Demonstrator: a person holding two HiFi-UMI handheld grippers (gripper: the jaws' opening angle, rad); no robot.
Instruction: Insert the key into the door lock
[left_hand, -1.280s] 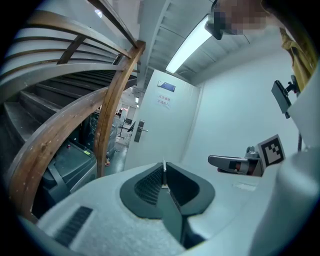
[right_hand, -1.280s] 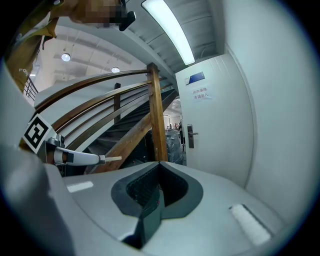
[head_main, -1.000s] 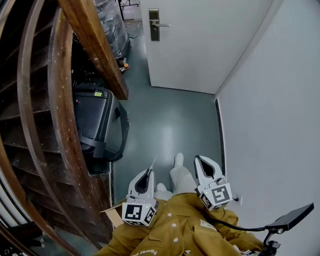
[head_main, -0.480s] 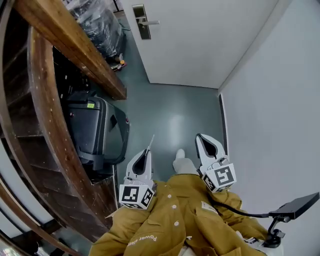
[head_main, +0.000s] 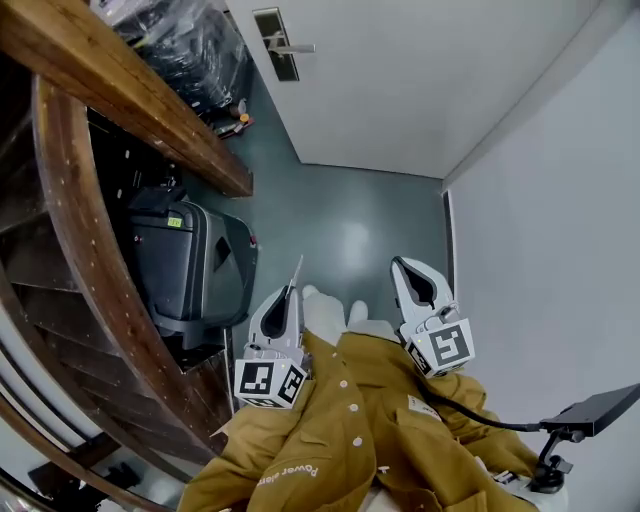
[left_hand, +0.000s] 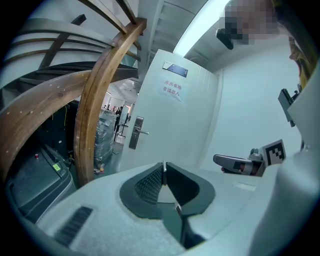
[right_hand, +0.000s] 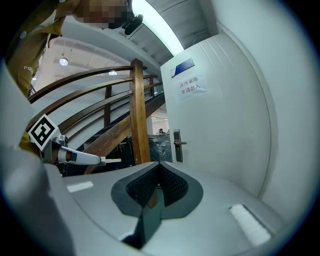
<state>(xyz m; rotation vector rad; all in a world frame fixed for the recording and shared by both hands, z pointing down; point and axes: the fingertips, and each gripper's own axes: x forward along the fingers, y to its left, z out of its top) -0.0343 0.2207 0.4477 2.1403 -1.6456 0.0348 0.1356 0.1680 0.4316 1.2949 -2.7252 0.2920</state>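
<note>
While the left gripper (head_main: 291, 292) clenches the thin key (head_main: 297, 268), whose blade juts forward past its jaw tips, the right gripper (head_main: 399, 266) is closed on nothing; both sit close against the person's tan jacket (head_main: 350, 440), well apart from the door lock (head_main: 270, 42) on the white door (head_main: 400, 80) ahead.

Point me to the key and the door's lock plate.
key (head_main: 296, 270), head view, middle of its blade
lock plate (head_main: 270, 42), head view, middle of the plate
</note>
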